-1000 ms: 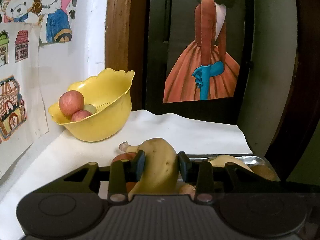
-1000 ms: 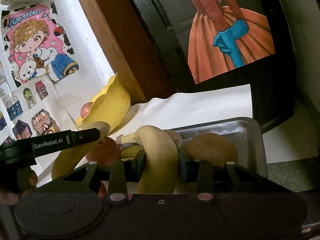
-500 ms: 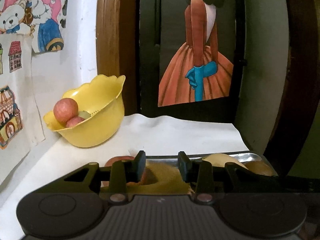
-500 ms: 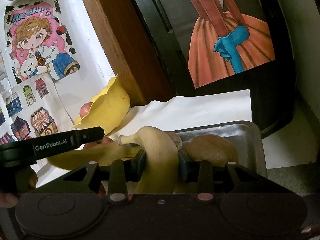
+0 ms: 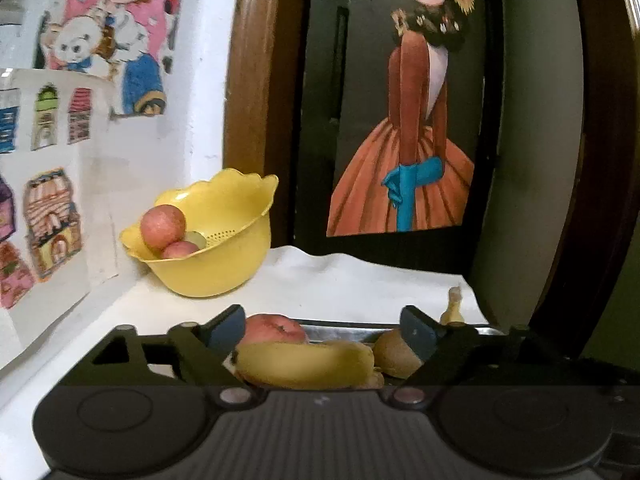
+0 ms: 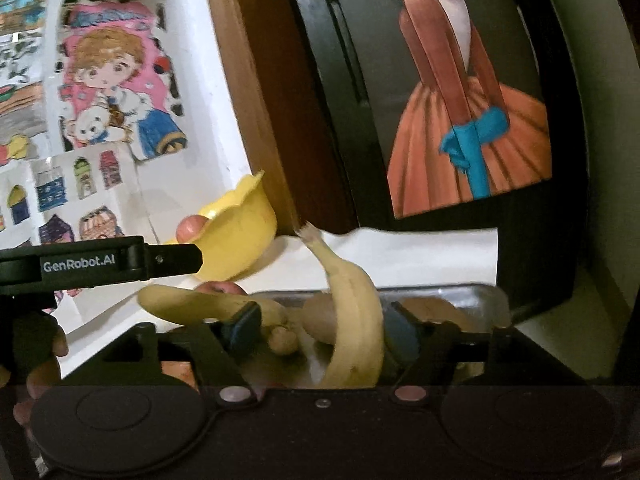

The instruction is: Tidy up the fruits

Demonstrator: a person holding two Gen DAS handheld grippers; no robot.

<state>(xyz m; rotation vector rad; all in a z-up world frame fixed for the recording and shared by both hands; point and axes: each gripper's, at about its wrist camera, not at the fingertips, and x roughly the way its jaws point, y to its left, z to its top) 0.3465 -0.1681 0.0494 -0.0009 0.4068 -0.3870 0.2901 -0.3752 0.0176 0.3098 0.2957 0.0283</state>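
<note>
Far left against the white wall: yellow colander bowl, standing on the white cloth, holding two red apples and a glimpse of something pale green behind them. Nearer, at bottom centre: metal tray, holding a red apple, a banana lying crosswise, a brown kiwi-like fruit, and a second banana pointing stem-up toward the back wall.

Left gripper: jaws spread wide, empty, poised just above the crosswise banana. Right gripper: jaws parted too, the upright banana between them, close against the right pad; whether touching, cannot tell.

Compared with a second ago: both grippers then pinched shut, each on a banana; now both released. Left one's banana now lying flat in the tray, no longer upright between the pads. Bowl contents unchanged.
</note>
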